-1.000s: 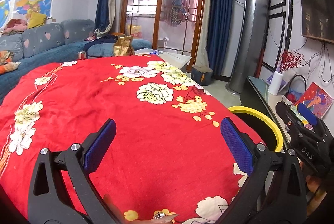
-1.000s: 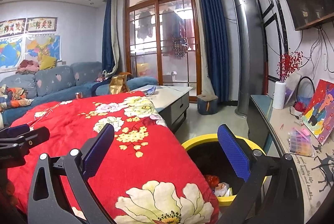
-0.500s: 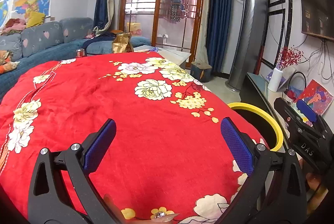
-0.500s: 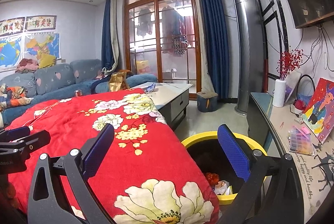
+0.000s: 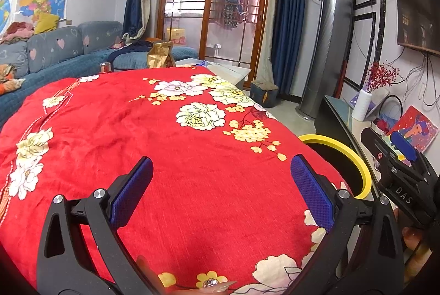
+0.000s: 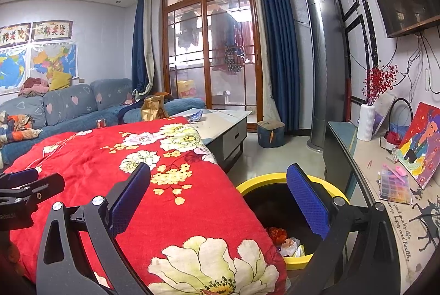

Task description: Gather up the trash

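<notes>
Left tool (image 5: 221, 193) spread, empty, above the red floral cloth (image 5: 143, 135); right tool (image 6: 218, 198) spread too — yellow-rimmed bin (image 6: 299, 260) with trash (image 6: 288, 244) at lower right.

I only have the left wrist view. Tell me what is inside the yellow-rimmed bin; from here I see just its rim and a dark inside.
Observer: The right wrist view looks down into the bin. Crumpled wrappers, one red and some pale, lie at the bottom.
Operator: Report the right gripper. I see it only side-on.
Observer: The right gripper is open with nothing between its pads, over the edge of the red blanket beside the bin.
Operator: Now say what is past the blanket's far end.
Observer: A grey coffee table with a blue wrapper on it, which your view barely shows.
</notes>
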Available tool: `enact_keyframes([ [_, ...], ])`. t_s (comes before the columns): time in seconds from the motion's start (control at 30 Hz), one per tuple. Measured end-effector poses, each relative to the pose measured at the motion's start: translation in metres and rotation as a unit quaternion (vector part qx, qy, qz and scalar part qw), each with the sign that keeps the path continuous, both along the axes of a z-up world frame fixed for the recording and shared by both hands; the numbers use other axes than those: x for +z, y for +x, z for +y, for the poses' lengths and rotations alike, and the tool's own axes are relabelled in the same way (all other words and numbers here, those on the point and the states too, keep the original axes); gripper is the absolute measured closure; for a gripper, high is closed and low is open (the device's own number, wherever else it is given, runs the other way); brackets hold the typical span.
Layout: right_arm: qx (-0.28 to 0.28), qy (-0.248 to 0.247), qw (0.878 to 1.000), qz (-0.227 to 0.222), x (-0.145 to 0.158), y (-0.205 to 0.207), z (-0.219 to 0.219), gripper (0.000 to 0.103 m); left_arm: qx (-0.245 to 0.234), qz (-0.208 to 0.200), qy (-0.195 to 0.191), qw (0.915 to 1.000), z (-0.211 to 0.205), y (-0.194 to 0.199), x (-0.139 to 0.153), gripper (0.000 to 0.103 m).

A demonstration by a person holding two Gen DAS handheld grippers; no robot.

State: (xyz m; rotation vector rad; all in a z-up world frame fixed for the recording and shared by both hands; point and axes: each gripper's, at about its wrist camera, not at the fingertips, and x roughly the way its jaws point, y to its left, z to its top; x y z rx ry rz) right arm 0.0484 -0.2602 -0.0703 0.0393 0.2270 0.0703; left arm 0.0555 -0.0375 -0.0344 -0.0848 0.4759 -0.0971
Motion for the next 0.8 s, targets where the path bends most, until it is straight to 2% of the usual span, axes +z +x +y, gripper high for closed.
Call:
enact_keyframes([
  [0.8, -0.005, -0.001, 1.000, 0.001, -0.0019, -0.0010, -0.0016, 0.007, 0.001, 0.005, -0.003, 1.0000, -0.0007, 0.0004, -0.0023, 0.011],
])
